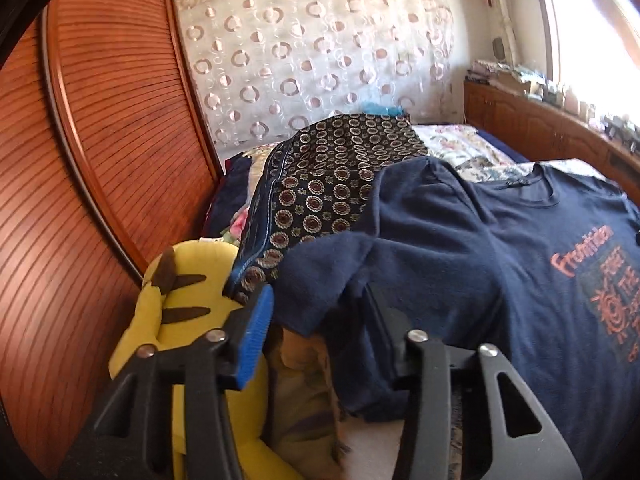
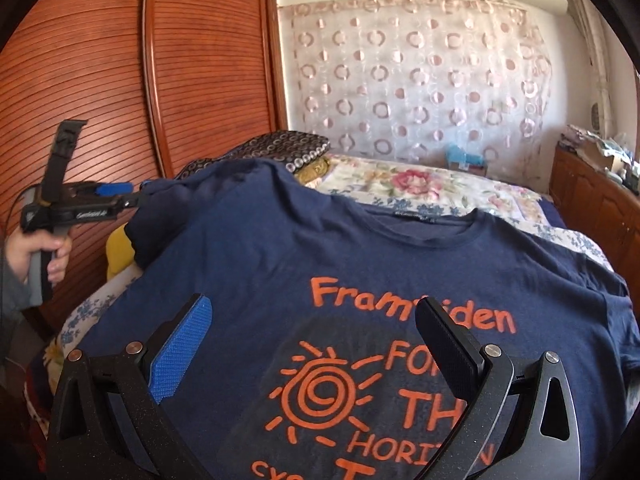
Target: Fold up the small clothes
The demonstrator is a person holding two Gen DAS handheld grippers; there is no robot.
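Lying face up across the bed (image 2: 420, 188), a navy T-shirt (image 2: 340, 260) shows its orange lettering and a spiral sun print, with the neckline toward the far wall. Its left sleeve (image 1: 320, 280) hangs off the edge of the bed on the wardrobe side, and the left tool (image 1: 320, 312) is pushed up around that sleeve: the blue pad (image 1: 256, 332) stands on one side of the cloth, while the other finger is half buried under the fabric, so I cannot tell whether the pads actually press on it. From the right wrist view that same tool sits at the shirt's shoulder corner, level with the sleeve, gripped by a hand (image 2: 36, 256) in a grey cuff. The right tool (image 2: 316, 348) hovers over the printed chest with its fingers spread wide and nothing between them but the shirt surface below. Behind the sleeve lies a dark patterned cloth (image 1: 332, 184) covered in small ring motifs, and beside it a yellow plush toy (image 1: 180, 300) with brown stripes is wedged against the slatted wooden wardrobe (image 1: 100, 160). A flowered bedspread (image 2: 400, 184) covers the mattress further back, under a sheer curtain (image 2: 420, 80) with circle shapes.
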